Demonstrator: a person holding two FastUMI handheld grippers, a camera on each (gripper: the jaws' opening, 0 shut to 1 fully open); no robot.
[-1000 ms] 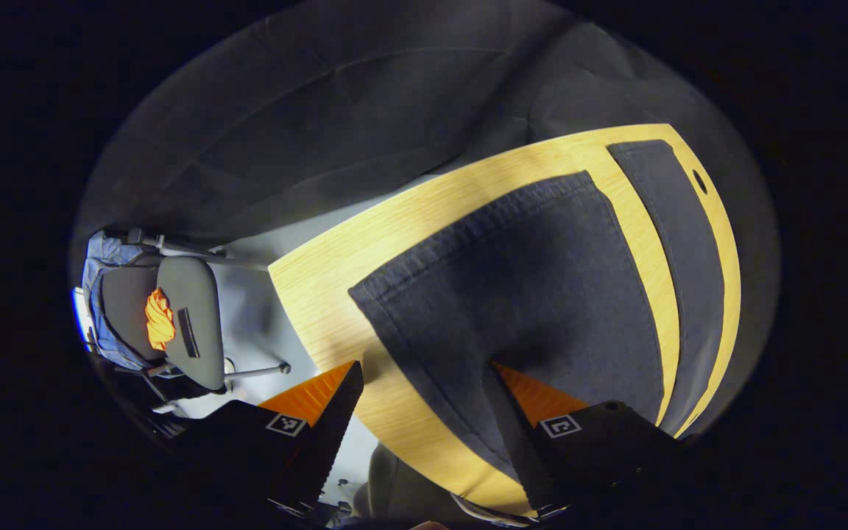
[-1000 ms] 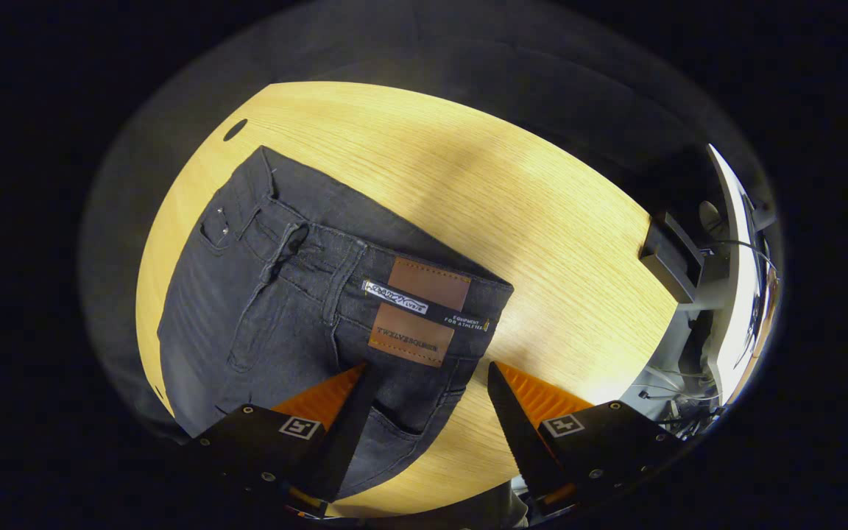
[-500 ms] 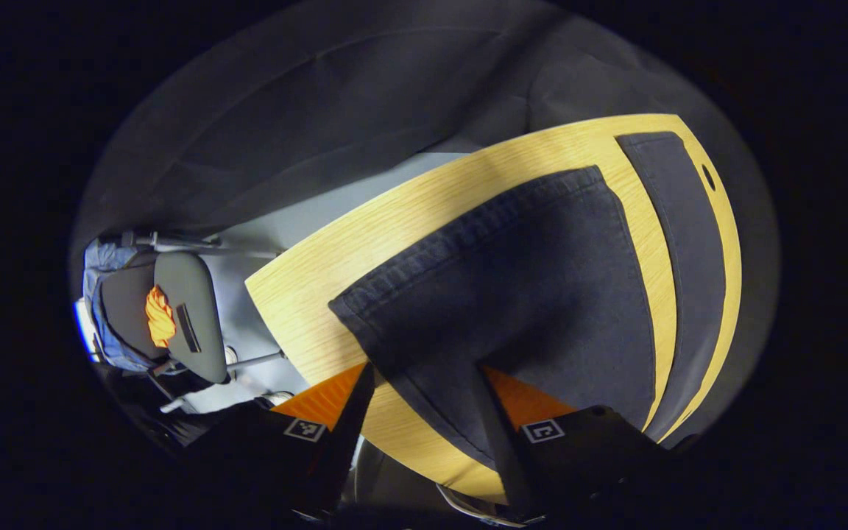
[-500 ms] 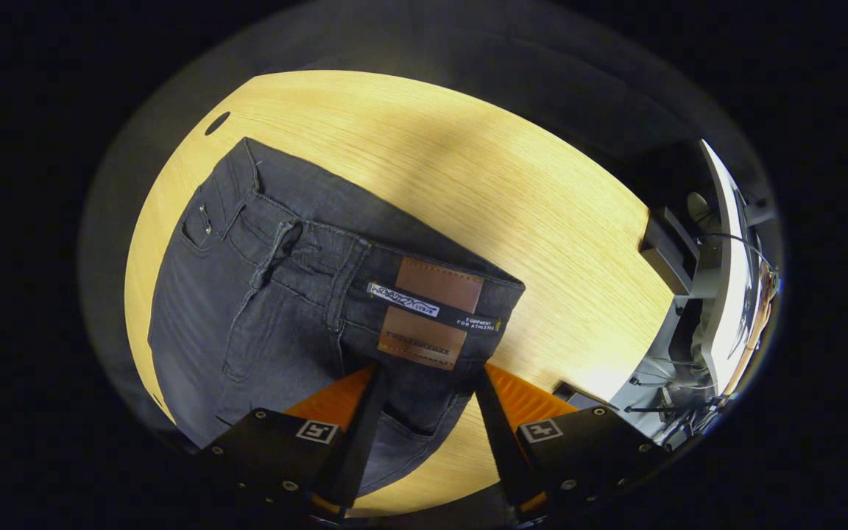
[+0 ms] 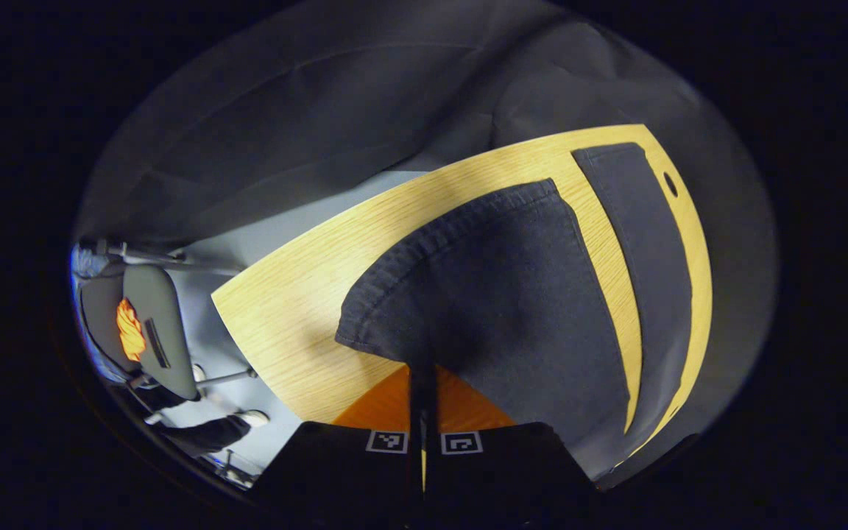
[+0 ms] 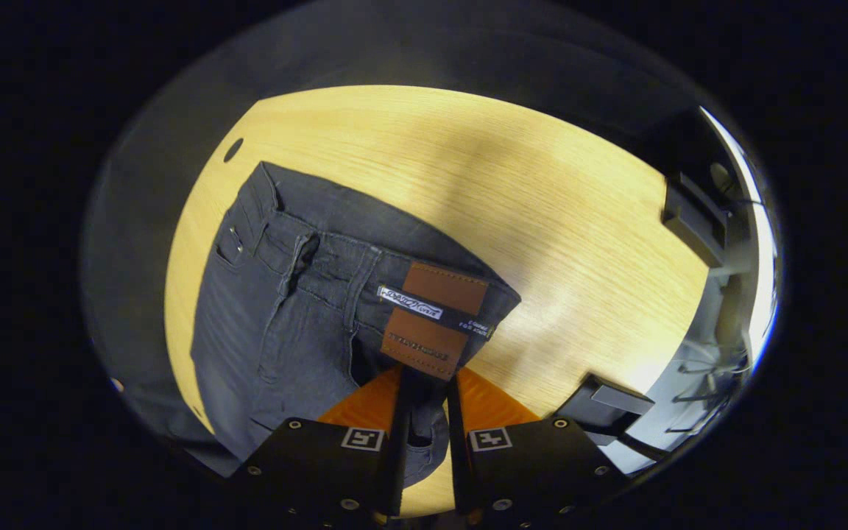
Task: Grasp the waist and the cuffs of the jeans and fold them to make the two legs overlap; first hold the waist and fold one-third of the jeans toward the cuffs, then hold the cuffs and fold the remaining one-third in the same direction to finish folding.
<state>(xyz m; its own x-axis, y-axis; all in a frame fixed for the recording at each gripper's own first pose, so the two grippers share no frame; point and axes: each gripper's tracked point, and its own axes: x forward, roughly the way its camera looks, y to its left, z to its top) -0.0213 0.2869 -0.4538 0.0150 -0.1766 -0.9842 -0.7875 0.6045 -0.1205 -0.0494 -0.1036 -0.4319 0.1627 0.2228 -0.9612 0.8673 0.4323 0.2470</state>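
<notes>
Jeans [image 6: 299, 309] flat on wooden surface [image 6: 542, 221], left tongs [image 5: 422, 383] clenched on cuff [image 5: 394, 324], right tongs [image 6: 428, 383] clenched on waistband [image 6: 431, 324] just ahead

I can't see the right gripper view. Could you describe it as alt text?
The right gripper is pinched shut on the waist of dark jeans, just below their brown leather patch. The jeans lie on a light wooden table.

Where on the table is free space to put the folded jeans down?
Bare table lies beyond the waist, toward the far edge. Another patch borders the near cuff. Only a thin strip separates the two legs.
</notes>
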